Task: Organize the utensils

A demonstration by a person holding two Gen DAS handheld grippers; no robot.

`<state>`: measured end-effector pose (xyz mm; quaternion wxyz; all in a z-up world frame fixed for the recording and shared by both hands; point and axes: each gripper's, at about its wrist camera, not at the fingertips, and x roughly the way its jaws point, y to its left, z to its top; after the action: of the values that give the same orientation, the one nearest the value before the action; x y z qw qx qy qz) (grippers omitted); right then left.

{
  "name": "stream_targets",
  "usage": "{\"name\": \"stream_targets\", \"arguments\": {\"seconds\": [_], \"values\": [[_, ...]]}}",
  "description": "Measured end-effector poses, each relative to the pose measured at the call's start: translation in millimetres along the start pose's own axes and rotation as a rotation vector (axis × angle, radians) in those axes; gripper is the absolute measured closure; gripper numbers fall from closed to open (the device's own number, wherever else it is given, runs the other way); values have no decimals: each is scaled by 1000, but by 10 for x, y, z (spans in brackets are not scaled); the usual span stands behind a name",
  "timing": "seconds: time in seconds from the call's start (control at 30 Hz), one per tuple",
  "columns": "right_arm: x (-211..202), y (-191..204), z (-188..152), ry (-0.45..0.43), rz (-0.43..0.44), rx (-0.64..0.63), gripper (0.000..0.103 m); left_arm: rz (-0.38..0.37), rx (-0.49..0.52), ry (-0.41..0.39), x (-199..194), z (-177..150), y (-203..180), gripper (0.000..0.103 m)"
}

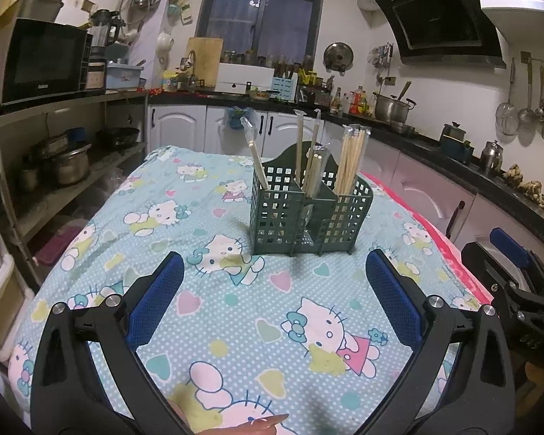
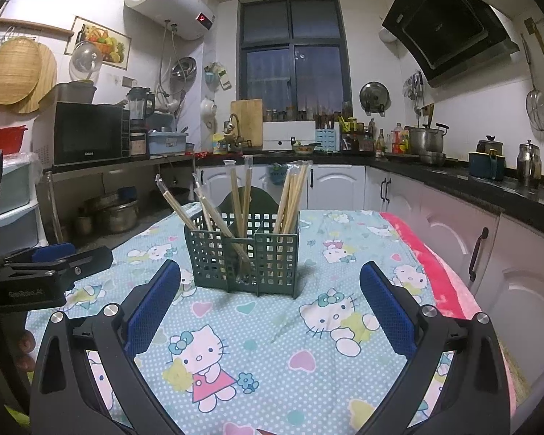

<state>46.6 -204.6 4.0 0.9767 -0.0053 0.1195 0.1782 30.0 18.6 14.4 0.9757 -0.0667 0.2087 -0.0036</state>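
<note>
A dark green lattice utensil holder [image 1: 308,214] stands upright on the Hello Kitty tablecloth [image 1: 235,297]; it also shows in the right wrist view [image 2: 243,253]. Wrapped wooden chopsticks stand in its compartments: a single pair at the left [image 1: 255,156], pairs in the middle [image 1: 310,152] and a bundle at the right [image 1: 351,159]; the bundle also shows in the right wrist view [image 2: 292,195]. My left gripper [image 1: 273,272] is open and empty, a short way in front of the holder. My right gripper [image 2: 270,282] is open and empty, just in front of the holder.
The right gripper shows at the right edge of the left wrist view [image 1: 507,282]; the left gripper shows at the left edge of the right wrist view [image 2: 43,268]. A pink cloth [image 2: 439,275] edges the table's right side. Cabinets [image 2: 489,264] and a shelf with pots [image 1: 65,166] flank the table.
</note>
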Motion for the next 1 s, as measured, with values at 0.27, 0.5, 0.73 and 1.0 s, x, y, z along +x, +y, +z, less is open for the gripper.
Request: {"name": "stream_targets", "arguments": {"seconds": [0.27, 0.5, 0.73, 1.0], "values": [[-4, 11, -5, 1, 0, -1, 6, -2, -1, -4, -19, 1, -3, 11], [-1, 19, -2, -6, -2, 0, 6, 0, -1, -4, -18, 1, -1, 11], [-5, 22, -3, -9, -4, -2, 6, -4, -1, -3, -21, 1, -2, 11], [-5, 22, -1, -8, -4, -1, 6, -1, -2, -5, -22, 1, 5, 11]]}}
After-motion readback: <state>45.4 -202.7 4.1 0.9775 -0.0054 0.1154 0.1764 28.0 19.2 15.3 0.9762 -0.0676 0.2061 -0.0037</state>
